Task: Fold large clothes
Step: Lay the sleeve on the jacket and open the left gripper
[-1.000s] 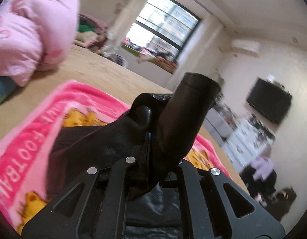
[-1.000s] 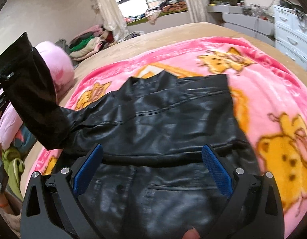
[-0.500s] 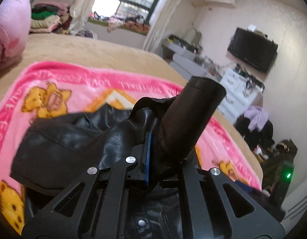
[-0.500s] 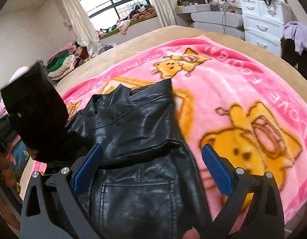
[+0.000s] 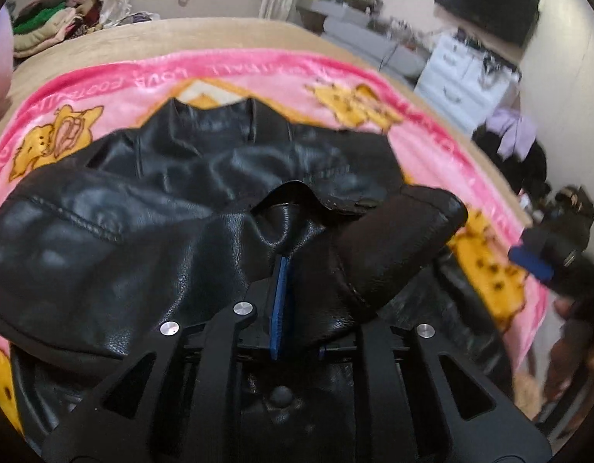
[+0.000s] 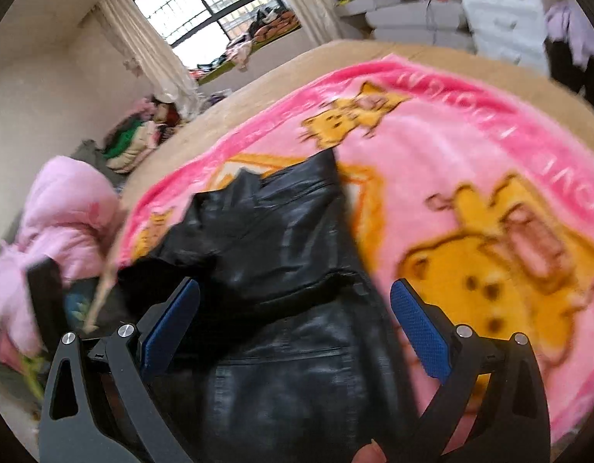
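Fingers of the left gripper (image 5: pixel 293 289) are clenched on a black sleeve (image 5: pixel 393 247) of the jacket (image 5: pixel 181 200); one blue pad shows edge-on w/ leather bunched tight round it, cuff end sticking up and to the right past the tips. Fingers (image 6: pixel 420 332) of the right gripper (image 6: pixel 293 328) are spread wide, released, nothing between the 2 blue pads but jacket surface below; whether they touch it can't be told.

Counts: 1 jacket, 1 blanket (image 6: pixel 470 162), 2 grippers, 1 pink padded garment (image 6: pixel 61 212) left of the blanket. At least 3 yellow cartoon animals show on the blanket in each view.

Writing: blanket border has pink-on-pink lettering, "LOVE FOOTBALL" approx, seen upside down in the left view; blurred, so not sure letter for letter. No brand legible on the jacket.

Jacket lies on the blanket, on the bed (image 5: pixel 220 34). Long axis runs from the cameras toward the window (image 6: pixel 212 4), collar (image 5: pixel 216 115) at the far end, hem nearest. Lifted sleeve is held over the jacket's body. In the left view the right gripper's blue pad sits off the jacket's right edge.
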A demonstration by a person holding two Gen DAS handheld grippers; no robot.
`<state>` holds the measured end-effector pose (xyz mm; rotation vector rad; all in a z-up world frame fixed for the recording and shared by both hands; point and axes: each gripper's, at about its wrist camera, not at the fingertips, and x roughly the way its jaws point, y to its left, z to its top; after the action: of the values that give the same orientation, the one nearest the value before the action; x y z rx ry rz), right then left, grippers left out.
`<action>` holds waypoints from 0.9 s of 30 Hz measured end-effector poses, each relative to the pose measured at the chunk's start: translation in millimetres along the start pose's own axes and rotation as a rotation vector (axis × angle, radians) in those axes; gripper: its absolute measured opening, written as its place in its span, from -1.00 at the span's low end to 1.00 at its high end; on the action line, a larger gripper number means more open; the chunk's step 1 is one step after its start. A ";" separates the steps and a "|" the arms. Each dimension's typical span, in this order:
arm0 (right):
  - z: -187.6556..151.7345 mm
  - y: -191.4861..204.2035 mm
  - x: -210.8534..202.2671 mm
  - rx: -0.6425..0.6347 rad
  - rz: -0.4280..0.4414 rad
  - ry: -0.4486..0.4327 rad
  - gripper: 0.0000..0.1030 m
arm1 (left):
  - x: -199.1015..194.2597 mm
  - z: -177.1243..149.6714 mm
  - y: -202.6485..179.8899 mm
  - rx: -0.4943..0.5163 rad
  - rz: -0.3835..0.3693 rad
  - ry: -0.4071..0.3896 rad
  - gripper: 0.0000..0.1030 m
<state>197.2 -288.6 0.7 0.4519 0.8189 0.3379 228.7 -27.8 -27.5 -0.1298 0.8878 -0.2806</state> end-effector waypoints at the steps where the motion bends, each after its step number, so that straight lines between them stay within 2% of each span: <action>1: 1.5 0.7 5.0 0.019 0.037 0.022 0.91 | 2.9 -2.7 -2.3 0.014 0.009 0.012 -0.84; 5: 4.0 6.2 25.4 0.080 0.136 0.108 0.91 | 9.9 -16.8 -12.7 0.103 0.070 0.034 -0.74; 7: 2.1 9.6 38.5 0.111 0.183 0.159 0.91 | 10.6 -22.3 -16.6 0.143 0.098 0.036 -0.49; 9: -2.2 13.1 54.2 0.147 0.242 0.221 0.91 | 9.6 -26.4 -20.2 0.176 0.123 0.034 -0.04; 11: -6.2 17.3 67.2 0.172 0.277 0.266 0.89 | 7.5 -30.9 -22.1 0.187 0.121 0.035 0.15; 14: -9.6 22.8 82.6 0.184 0.286 0.300 0.62 | 4.0 -36.3 -24.8 0.215 0.113 0.045 0.35; 16: -11.0 24.3 92.3 0.195 0.268 0.324 0.54 | 0.4 -38.8 -25.1 0.226 0.109 0.050 0.43; 20: -11.9 32.5 102.8 0.153 0.220 0.319 0.28 | -12.3 -40.2 -22.2 0.209 0.045 0.058 0.60; 22: -9.7 33.9 104.0 0.128 0.202 0.287 -0.05 | -19.6 -38.6 -19.8 0.207 0.013 0.052 0.66; 23: -7.7 35.1 102.6 0.118 0.212 0.270 -0.36 | -26.8 -34.6 -15.7 0.204 -0.010 0.030 0.67; 26: 2.0 41.0 94.5 0.065 0.239 0.197 -0.71 | -45.5 -18.3 4.7 0.155 -0.029 -0.035 0.67; 27: 8.8 47.2 89.3 0.026 0.257 0.168 -0.74 | -51.5 -12.7 13.4 0.125 -0.033 -0.052 0.67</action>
<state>255.5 -209.9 -25.4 0.5602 0.9311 0.6101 190.5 0.3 0.0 -0.0359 0.8148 -0.3608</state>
